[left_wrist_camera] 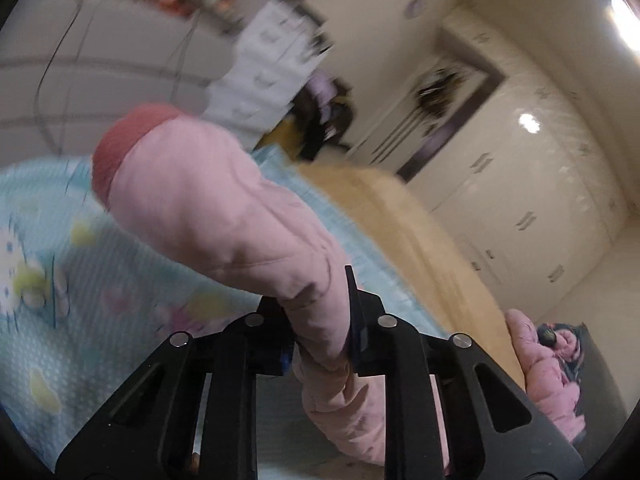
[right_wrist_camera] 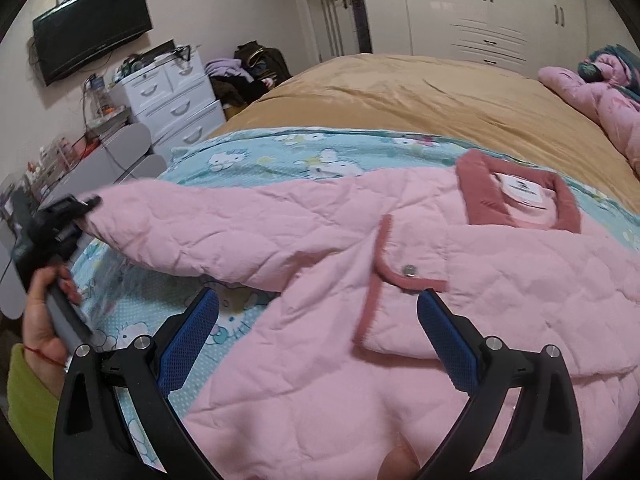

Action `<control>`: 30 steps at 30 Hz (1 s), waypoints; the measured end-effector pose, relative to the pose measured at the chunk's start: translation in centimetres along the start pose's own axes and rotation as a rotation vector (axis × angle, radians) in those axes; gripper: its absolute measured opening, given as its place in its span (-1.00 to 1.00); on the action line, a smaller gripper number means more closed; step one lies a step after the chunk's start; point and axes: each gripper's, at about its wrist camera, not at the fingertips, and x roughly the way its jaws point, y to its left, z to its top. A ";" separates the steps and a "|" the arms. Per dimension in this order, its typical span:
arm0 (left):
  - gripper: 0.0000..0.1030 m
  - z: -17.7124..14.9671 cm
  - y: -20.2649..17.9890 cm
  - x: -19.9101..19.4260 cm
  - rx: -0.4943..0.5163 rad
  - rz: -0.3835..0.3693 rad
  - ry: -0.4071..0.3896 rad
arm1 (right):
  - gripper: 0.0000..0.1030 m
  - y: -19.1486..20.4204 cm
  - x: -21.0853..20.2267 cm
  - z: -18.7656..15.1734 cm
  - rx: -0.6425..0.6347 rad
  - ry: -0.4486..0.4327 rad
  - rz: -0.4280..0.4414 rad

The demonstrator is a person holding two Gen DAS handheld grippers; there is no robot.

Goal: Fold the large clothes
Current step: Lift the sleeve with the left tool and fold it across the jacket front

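Note:
A pink quilted jacket [right_wrist_camera: 320, 360] with dark pink trim lies spread on a blue cartoon-print sheet [right_wrist_camera: 260, 156], its collar [right_wrist_camera: 516, 196] at the far right. My left gripper [left_wrist_camera: 316, 300] is shut on the jacket's sleeve [left_wrist_camera: 208, 200], which sticks up and away from the jaws and ends in a dark pink cuff [left_wrist_camera: 120, 148]. In the right wrist view this left gripper [right_wrist_camera: 68, 216] sits at the left edge, pinching the end of the raised sleeve [right_wrist_camera: 220, 232], with a hand [right_wrist_camera: 40, 312] on its handle. My right gripper [right_wrist_camera: 316, 300] hovers open over the jacket's front, nothing between its blue pads.
The sheet lies on a bed with a tan cover [right_wrist_camera: 400, 92]. Bunched pink bedding [right_wrist_camera: 592, 92] sits at the bed's far right. White drawers [right_wrist_camera: 176, 96], a wall TV [right_wrist_camera: 92, 28] and a cluttered grey desk [right_wrist_camera: 100, 160] stand to the left, white wardrobes [right_wrist_camera: 480, 8] behind.

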 end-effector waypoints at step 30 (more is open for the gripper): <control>-0.80 -5.8 -25.6 -8.1 0.451 -0.358 0.001 | 0.92 -15.7 -13.3 -5.3 0.318 -0.167 -0.115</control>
